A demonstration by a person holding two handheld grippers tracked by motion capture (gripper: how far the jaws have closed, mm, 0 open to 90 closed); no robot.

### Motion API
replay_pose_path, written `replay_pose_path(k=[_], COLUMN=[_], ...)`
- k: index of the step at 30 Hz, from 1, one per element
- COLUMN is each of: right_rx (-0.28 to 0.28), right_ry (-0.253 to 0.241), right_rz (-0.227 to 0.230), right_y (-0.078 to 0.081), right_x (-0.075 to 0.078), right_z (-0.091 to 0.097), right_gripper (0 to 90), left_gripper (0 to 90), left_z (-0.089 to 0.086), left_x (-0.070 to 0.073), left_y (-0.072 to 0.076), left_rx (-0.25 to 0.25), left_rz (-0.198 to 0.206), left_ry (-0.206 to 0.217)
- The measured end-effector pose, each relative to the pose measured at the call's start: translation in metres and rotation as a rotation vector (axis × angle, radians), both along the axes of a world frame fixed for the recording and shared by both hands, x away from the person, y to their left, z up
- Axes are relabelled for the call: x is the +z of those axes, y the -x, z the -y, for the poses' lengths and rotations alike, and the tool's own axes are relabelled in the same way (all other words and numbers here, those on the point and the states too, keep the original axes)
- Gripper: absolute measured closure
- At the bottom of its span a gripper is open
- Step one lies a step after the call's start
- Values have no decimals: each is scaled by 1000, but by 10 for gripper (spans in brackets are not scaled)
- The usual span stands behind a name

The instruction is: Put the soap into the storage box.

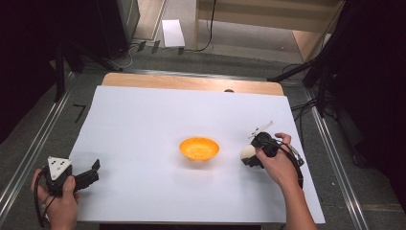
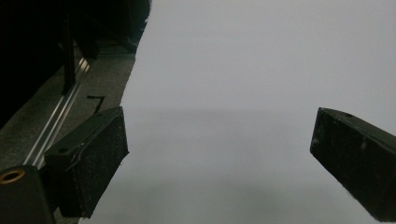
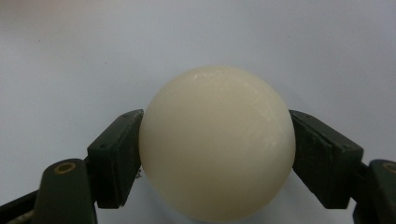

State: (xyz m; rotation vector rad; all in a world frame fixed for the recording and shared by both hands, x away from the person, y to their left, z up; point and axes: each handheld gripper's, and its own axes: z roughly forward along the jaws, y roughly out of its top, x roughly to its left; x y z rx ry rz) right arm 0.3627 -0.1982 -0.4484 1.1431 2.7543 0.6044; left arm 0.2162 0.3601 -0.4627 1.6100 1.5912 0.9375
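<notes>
A cream-white ball [image 3: 217,142] sits between the two black jaws of my right gripper [image 3: 217,156], whose pads press on both its sides. From above, the same ball [image 1: 247,153] and right gripper [image 1: 250,156] are just right of an orange bowl [image 1: 199,148] at the middle of the white sheet. My left gripper [image 1: 94,171] rests at the sheet's near left corner. Its jaws stand wide apart over bare white surface, the left gripper [image 2: 219,158] holding nothing.
The white sheet [image 1: 158,120] covers a wooden table whose far edge [image 1: 191,82] shows. Metal rails [image 1: 28,158] run along both sides, with dark stands and cables beyond. A white box [image 1: 173,32] lies on the floor at the back.
</notes>
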Motion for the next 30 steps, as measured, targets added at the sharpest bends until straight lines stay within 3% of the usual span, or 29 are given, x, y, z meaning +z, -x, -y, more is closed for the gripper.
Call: replay_pose_path(k=[16, 21, 30], right_rx=[-7, -1, -5], right_ry=[-2, -10, -20], right_rz=[0, 18, 18], right_y=[0, 0, -1], right_x=[1, 2, 10], right_z=[1, 1, 1], right_gripper=[249, 250, 250], left_gripper=[45, 44, 45], left_z=[0, 0, 0], left_x=[0, 0, 0], left_y=[0, 0, 0], left_rx=[2, 1, 0], left_rz=[-4, -6, -4], left_ry=[-4, -6, -6])
